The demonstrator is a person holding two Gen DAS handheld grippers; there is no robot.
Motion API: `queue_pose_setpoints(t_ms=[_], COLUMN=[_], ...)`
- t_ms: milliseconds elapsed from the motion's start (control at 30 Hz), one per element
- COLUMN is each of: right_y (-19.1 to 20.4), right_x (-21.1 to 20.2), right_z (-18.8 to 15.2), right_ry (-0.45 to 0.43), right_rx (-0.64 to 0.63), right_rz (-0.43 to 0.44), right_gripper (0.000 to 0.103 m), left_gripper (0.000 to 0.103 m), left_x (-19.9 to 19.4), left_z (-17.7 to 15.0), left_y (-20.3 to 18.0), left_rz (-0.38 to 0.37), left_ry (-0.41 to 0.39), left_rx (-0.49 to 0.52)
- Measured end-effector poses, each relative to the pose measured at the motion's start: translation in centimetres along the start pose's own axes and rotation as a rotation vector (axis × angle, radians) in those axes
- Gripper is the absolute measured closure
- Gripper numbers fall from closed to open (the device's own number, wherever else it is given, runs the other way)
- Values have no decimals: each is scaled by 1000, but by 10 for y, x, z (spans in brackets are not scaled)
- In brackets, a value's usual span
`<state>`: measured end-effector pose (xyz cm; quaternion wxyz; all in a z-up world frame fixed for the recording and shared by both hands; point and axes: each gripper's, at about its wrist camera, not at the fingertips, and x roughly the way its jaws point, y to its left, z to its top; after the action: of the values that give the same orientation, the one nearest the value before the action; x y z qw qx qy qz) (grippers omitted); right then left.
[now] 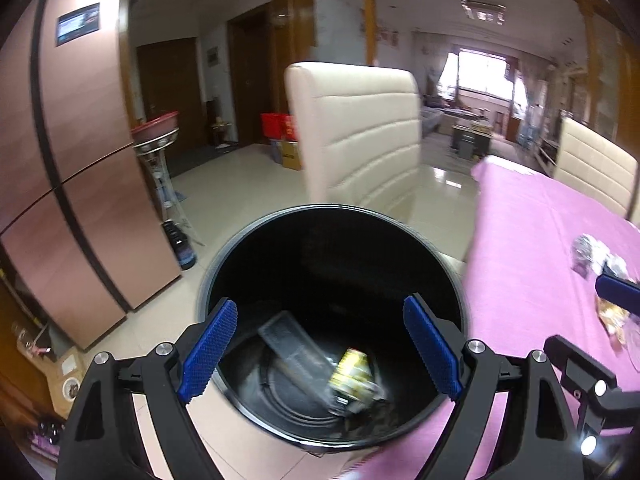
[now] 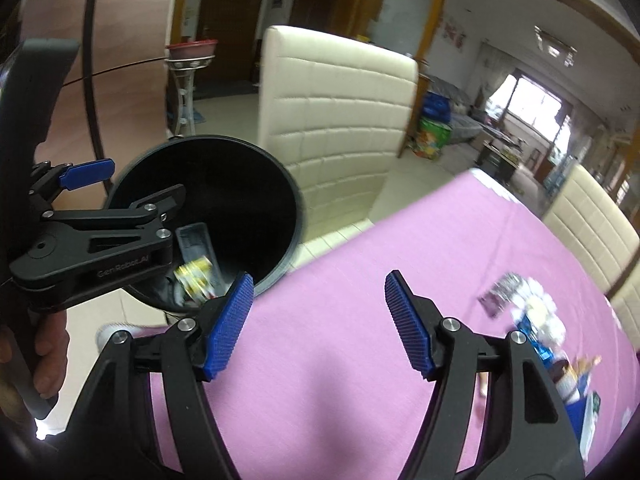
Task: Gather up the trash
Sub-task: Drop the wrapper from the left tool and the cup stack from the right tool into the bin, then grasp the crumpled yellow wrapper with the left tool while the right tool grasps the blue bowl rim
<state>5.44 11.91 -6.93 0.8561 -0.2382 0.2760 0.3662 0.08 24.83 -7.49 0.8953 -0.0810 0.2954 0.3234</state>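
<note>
Blue ribbed pads sit closest to the lens in both views, and both claws are spread wide with nothing between them. Your left gripper (image 1: 320, 344) hangs over the mouth of the black bin (image 1: 224, 264), released; inside, a clear plastic tray (image 1: 292, 348) and a yellow-printed wrapper (image 1: 352, 368) lie on the bottom, blurred. That drop looks finished, so the step in hand, as I judge it, is fetching the next piece.

Your right gripper (image 2: 320, 320) hovers above the pink tablecloth (image 2: 320, 380), also released. The remaining trash pile (image 2: 532, 320) sits at about 3 o'clock from it in the right wrist view, near the table's far side: a dark foil packet, white crumpled paper and blue packaging, too smeared to sort further. Swing toward 3 o'clock, come down flat over one piece, and close on a raised fold instead of scraping the cloth, which may bunch.

Watch the bin rim at 10 o'clock of the right claw; it stands just beside the table edge. A cream chair (image 2: 336, 112) stands behind the bin at 12 o'clock, and a second cream chair (image 2: 592, 220) lines the table at 2 o'clock. Keep the two grippers apart as they pass.
</note>
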Motion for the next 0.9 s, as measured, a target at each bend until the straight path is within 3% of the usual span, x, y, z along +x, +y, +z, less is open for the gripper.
queue_pose_setpoints(t_ms=[367, 633, 700, 800, 900], right_y=[-76, -150, -166, -194, -212], right_x=[-26, -60, -71, -89, -94], right_z=[-40, -84, -95, -116, -130], right_ry=[31, 44, 37, 26, 37], right_rx=[138, 322, 366, 435, 499], right_rz=[-157, -293, -325, -392, -399], right_gripper=[35, 31, 21, 22, 23], left_gripper=[20, 20, 20, 20, 20], left_x=[-9, -22, -27, -35, -41], left_z=[-3, -8, -9, -11, -14], left_y=[-79, -143, -156, -177, -200], left_rz=[-175, -355, -376, -409, -417], left_ry=[21, 58, 52, 48, 34], left_rx=[122, 190, 209, 244, 283])
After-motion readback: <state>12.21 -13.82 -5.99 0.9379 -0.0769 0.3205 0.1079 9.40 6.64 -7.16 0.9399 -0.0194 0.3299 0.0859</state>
